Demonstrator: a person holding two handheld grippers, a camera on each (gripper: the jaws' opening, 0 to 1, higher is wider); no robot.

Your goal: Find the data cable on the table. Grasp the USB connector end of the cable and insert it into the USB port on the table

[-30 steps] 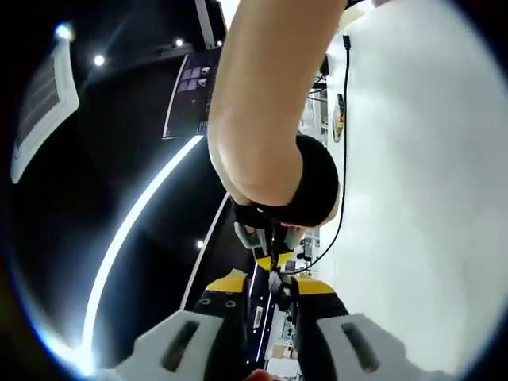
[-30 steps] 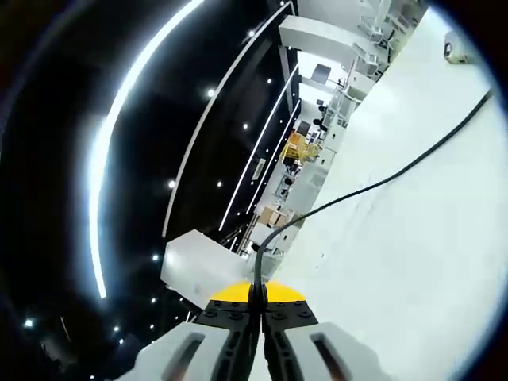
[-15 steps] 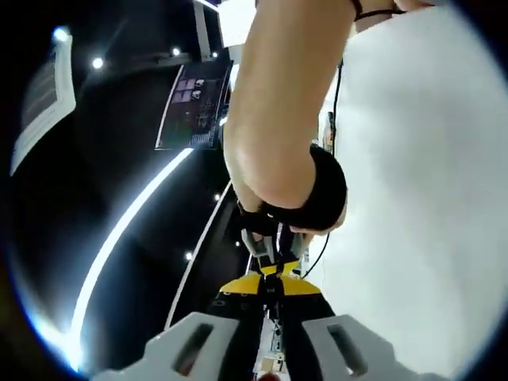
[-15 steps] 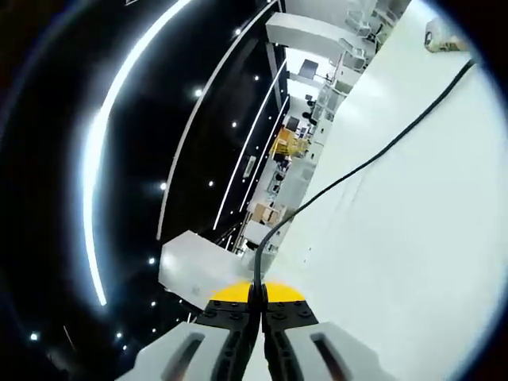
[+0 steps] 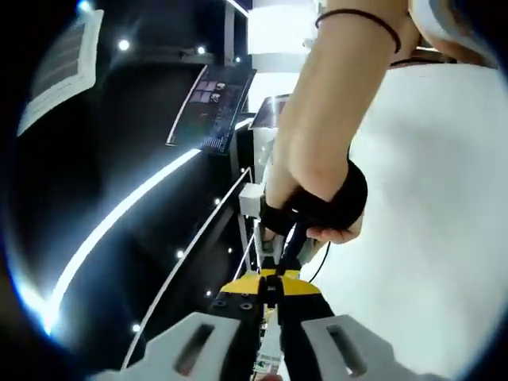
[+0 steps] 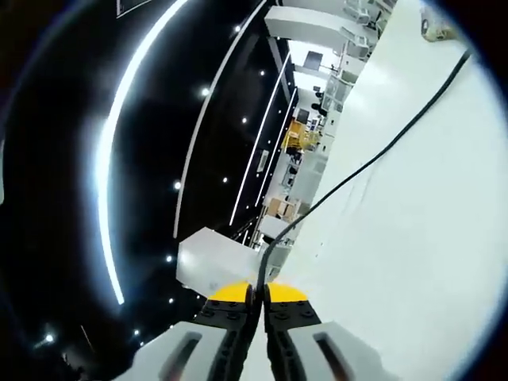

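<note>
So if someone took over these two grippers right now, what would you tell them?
Right gripper: shut on the cable, which runs away across the white table towards a small object at the far edge; it is too small to tell whether that is the port.
Left gripper: jaws together, just below the person's hand; whether it pinches anything is unclear.
Done: cable grasped.
Left: bring the USB end to the port and push it in.

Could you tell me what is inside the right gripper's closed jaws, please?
A black cable is pinched in the right gripper and runs off across the white table. The part inside the jaws is covered, so any connector there is hidden.
</note>
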